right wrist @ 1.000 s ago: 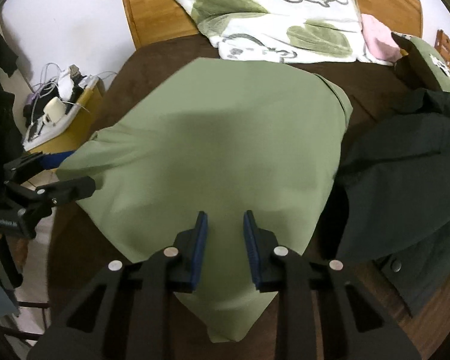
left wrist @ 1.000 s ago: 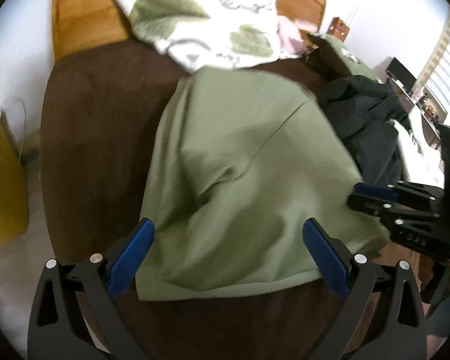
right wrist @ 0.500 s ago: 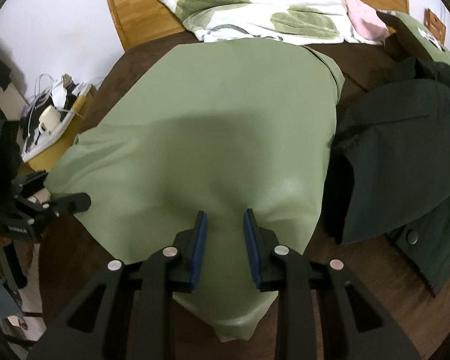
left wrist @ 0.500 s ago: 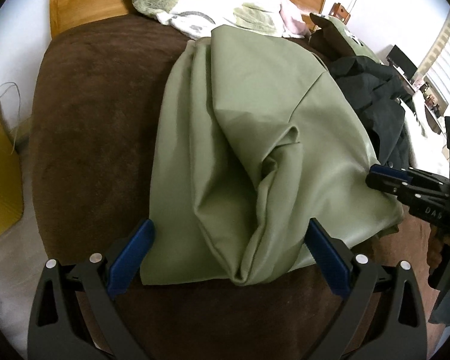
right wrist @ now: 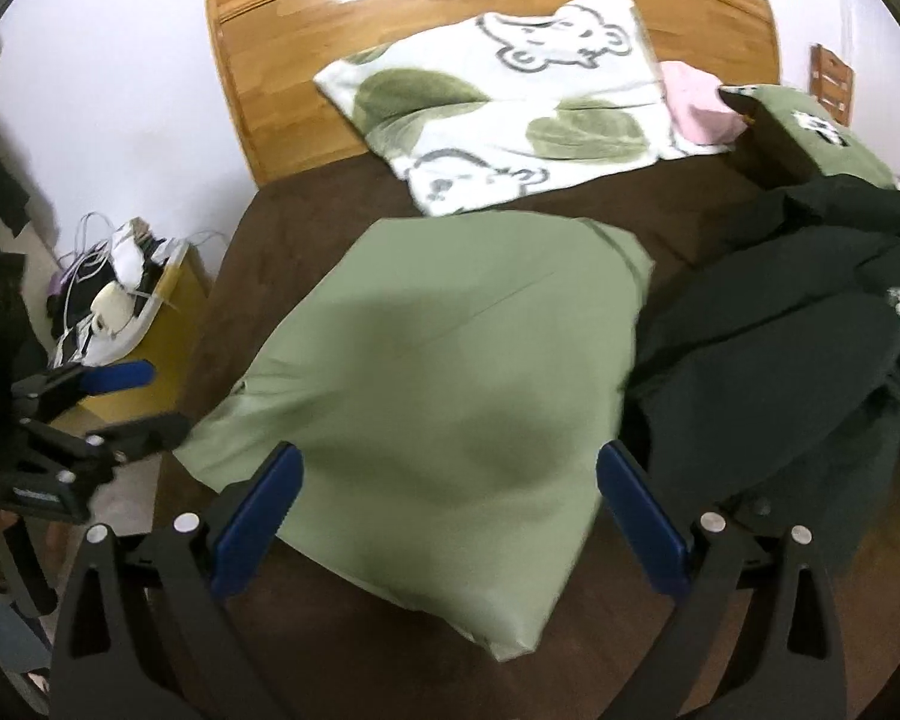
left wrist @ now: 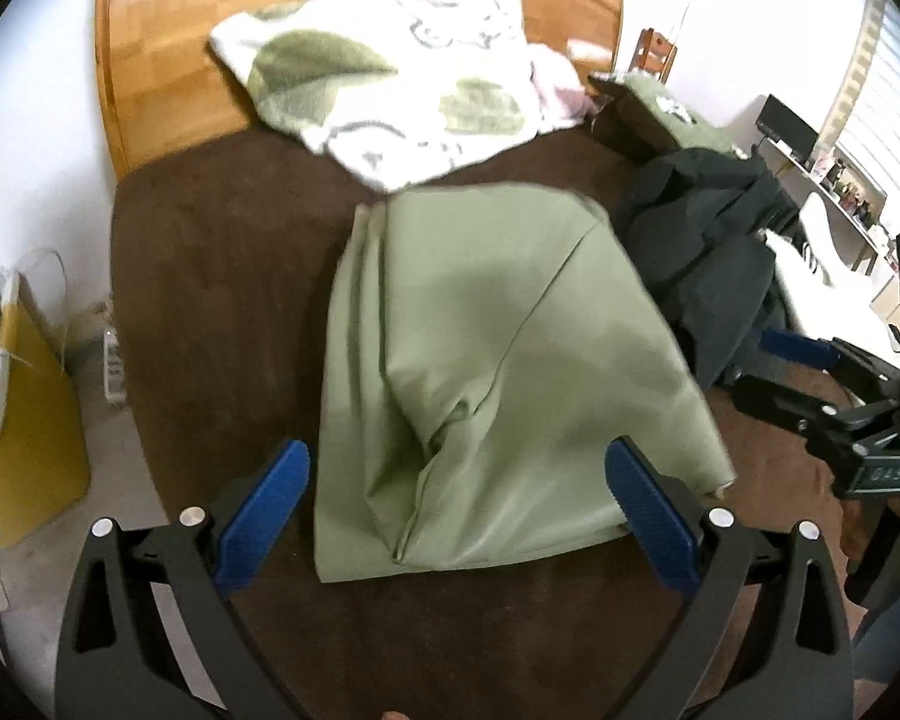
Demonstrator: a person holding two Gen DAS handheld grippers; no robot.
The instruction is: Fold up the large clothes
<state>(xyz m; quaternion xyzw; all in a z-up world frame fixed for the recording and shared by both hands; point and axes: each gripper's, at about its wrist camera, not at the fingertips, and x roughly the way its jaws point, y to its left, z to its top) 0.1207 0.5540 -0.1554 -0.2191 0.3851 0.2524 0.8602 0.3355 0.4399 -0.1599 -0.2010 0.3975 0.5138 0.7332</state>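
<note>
A large olive-green garment [left wrist: 498,372] lies folded on the brown bed cover [left wrist: 210,276]; it also shows in the right wrist view [right wrist: 438,402]. My left gripper [left wrist: 459,510] is open, its blue pads on either side of the garment's near edge, holding nothing. My right gripper [right wrist: 450,510] is open over the garment's near corner, empty. Each gripper also shows in the other's view, the right one [left wrist: 822,384] at the right and the left one [right wrist: 90,408] at the left.
A white and green leaf-print blanket [right wrist: 510,102] lies by the wooden headboard [right wrist: 282,60]. A dark jacket [right wrist: 798,336] is heaped right of the garment. A yellow bedside box [left wrist: 24,432] with cables stands left of the bed.
My right gripper has opened and let go of the green garment. Both grippers have pulled back from it, and the garment has settled flatter on the bed.
</note>
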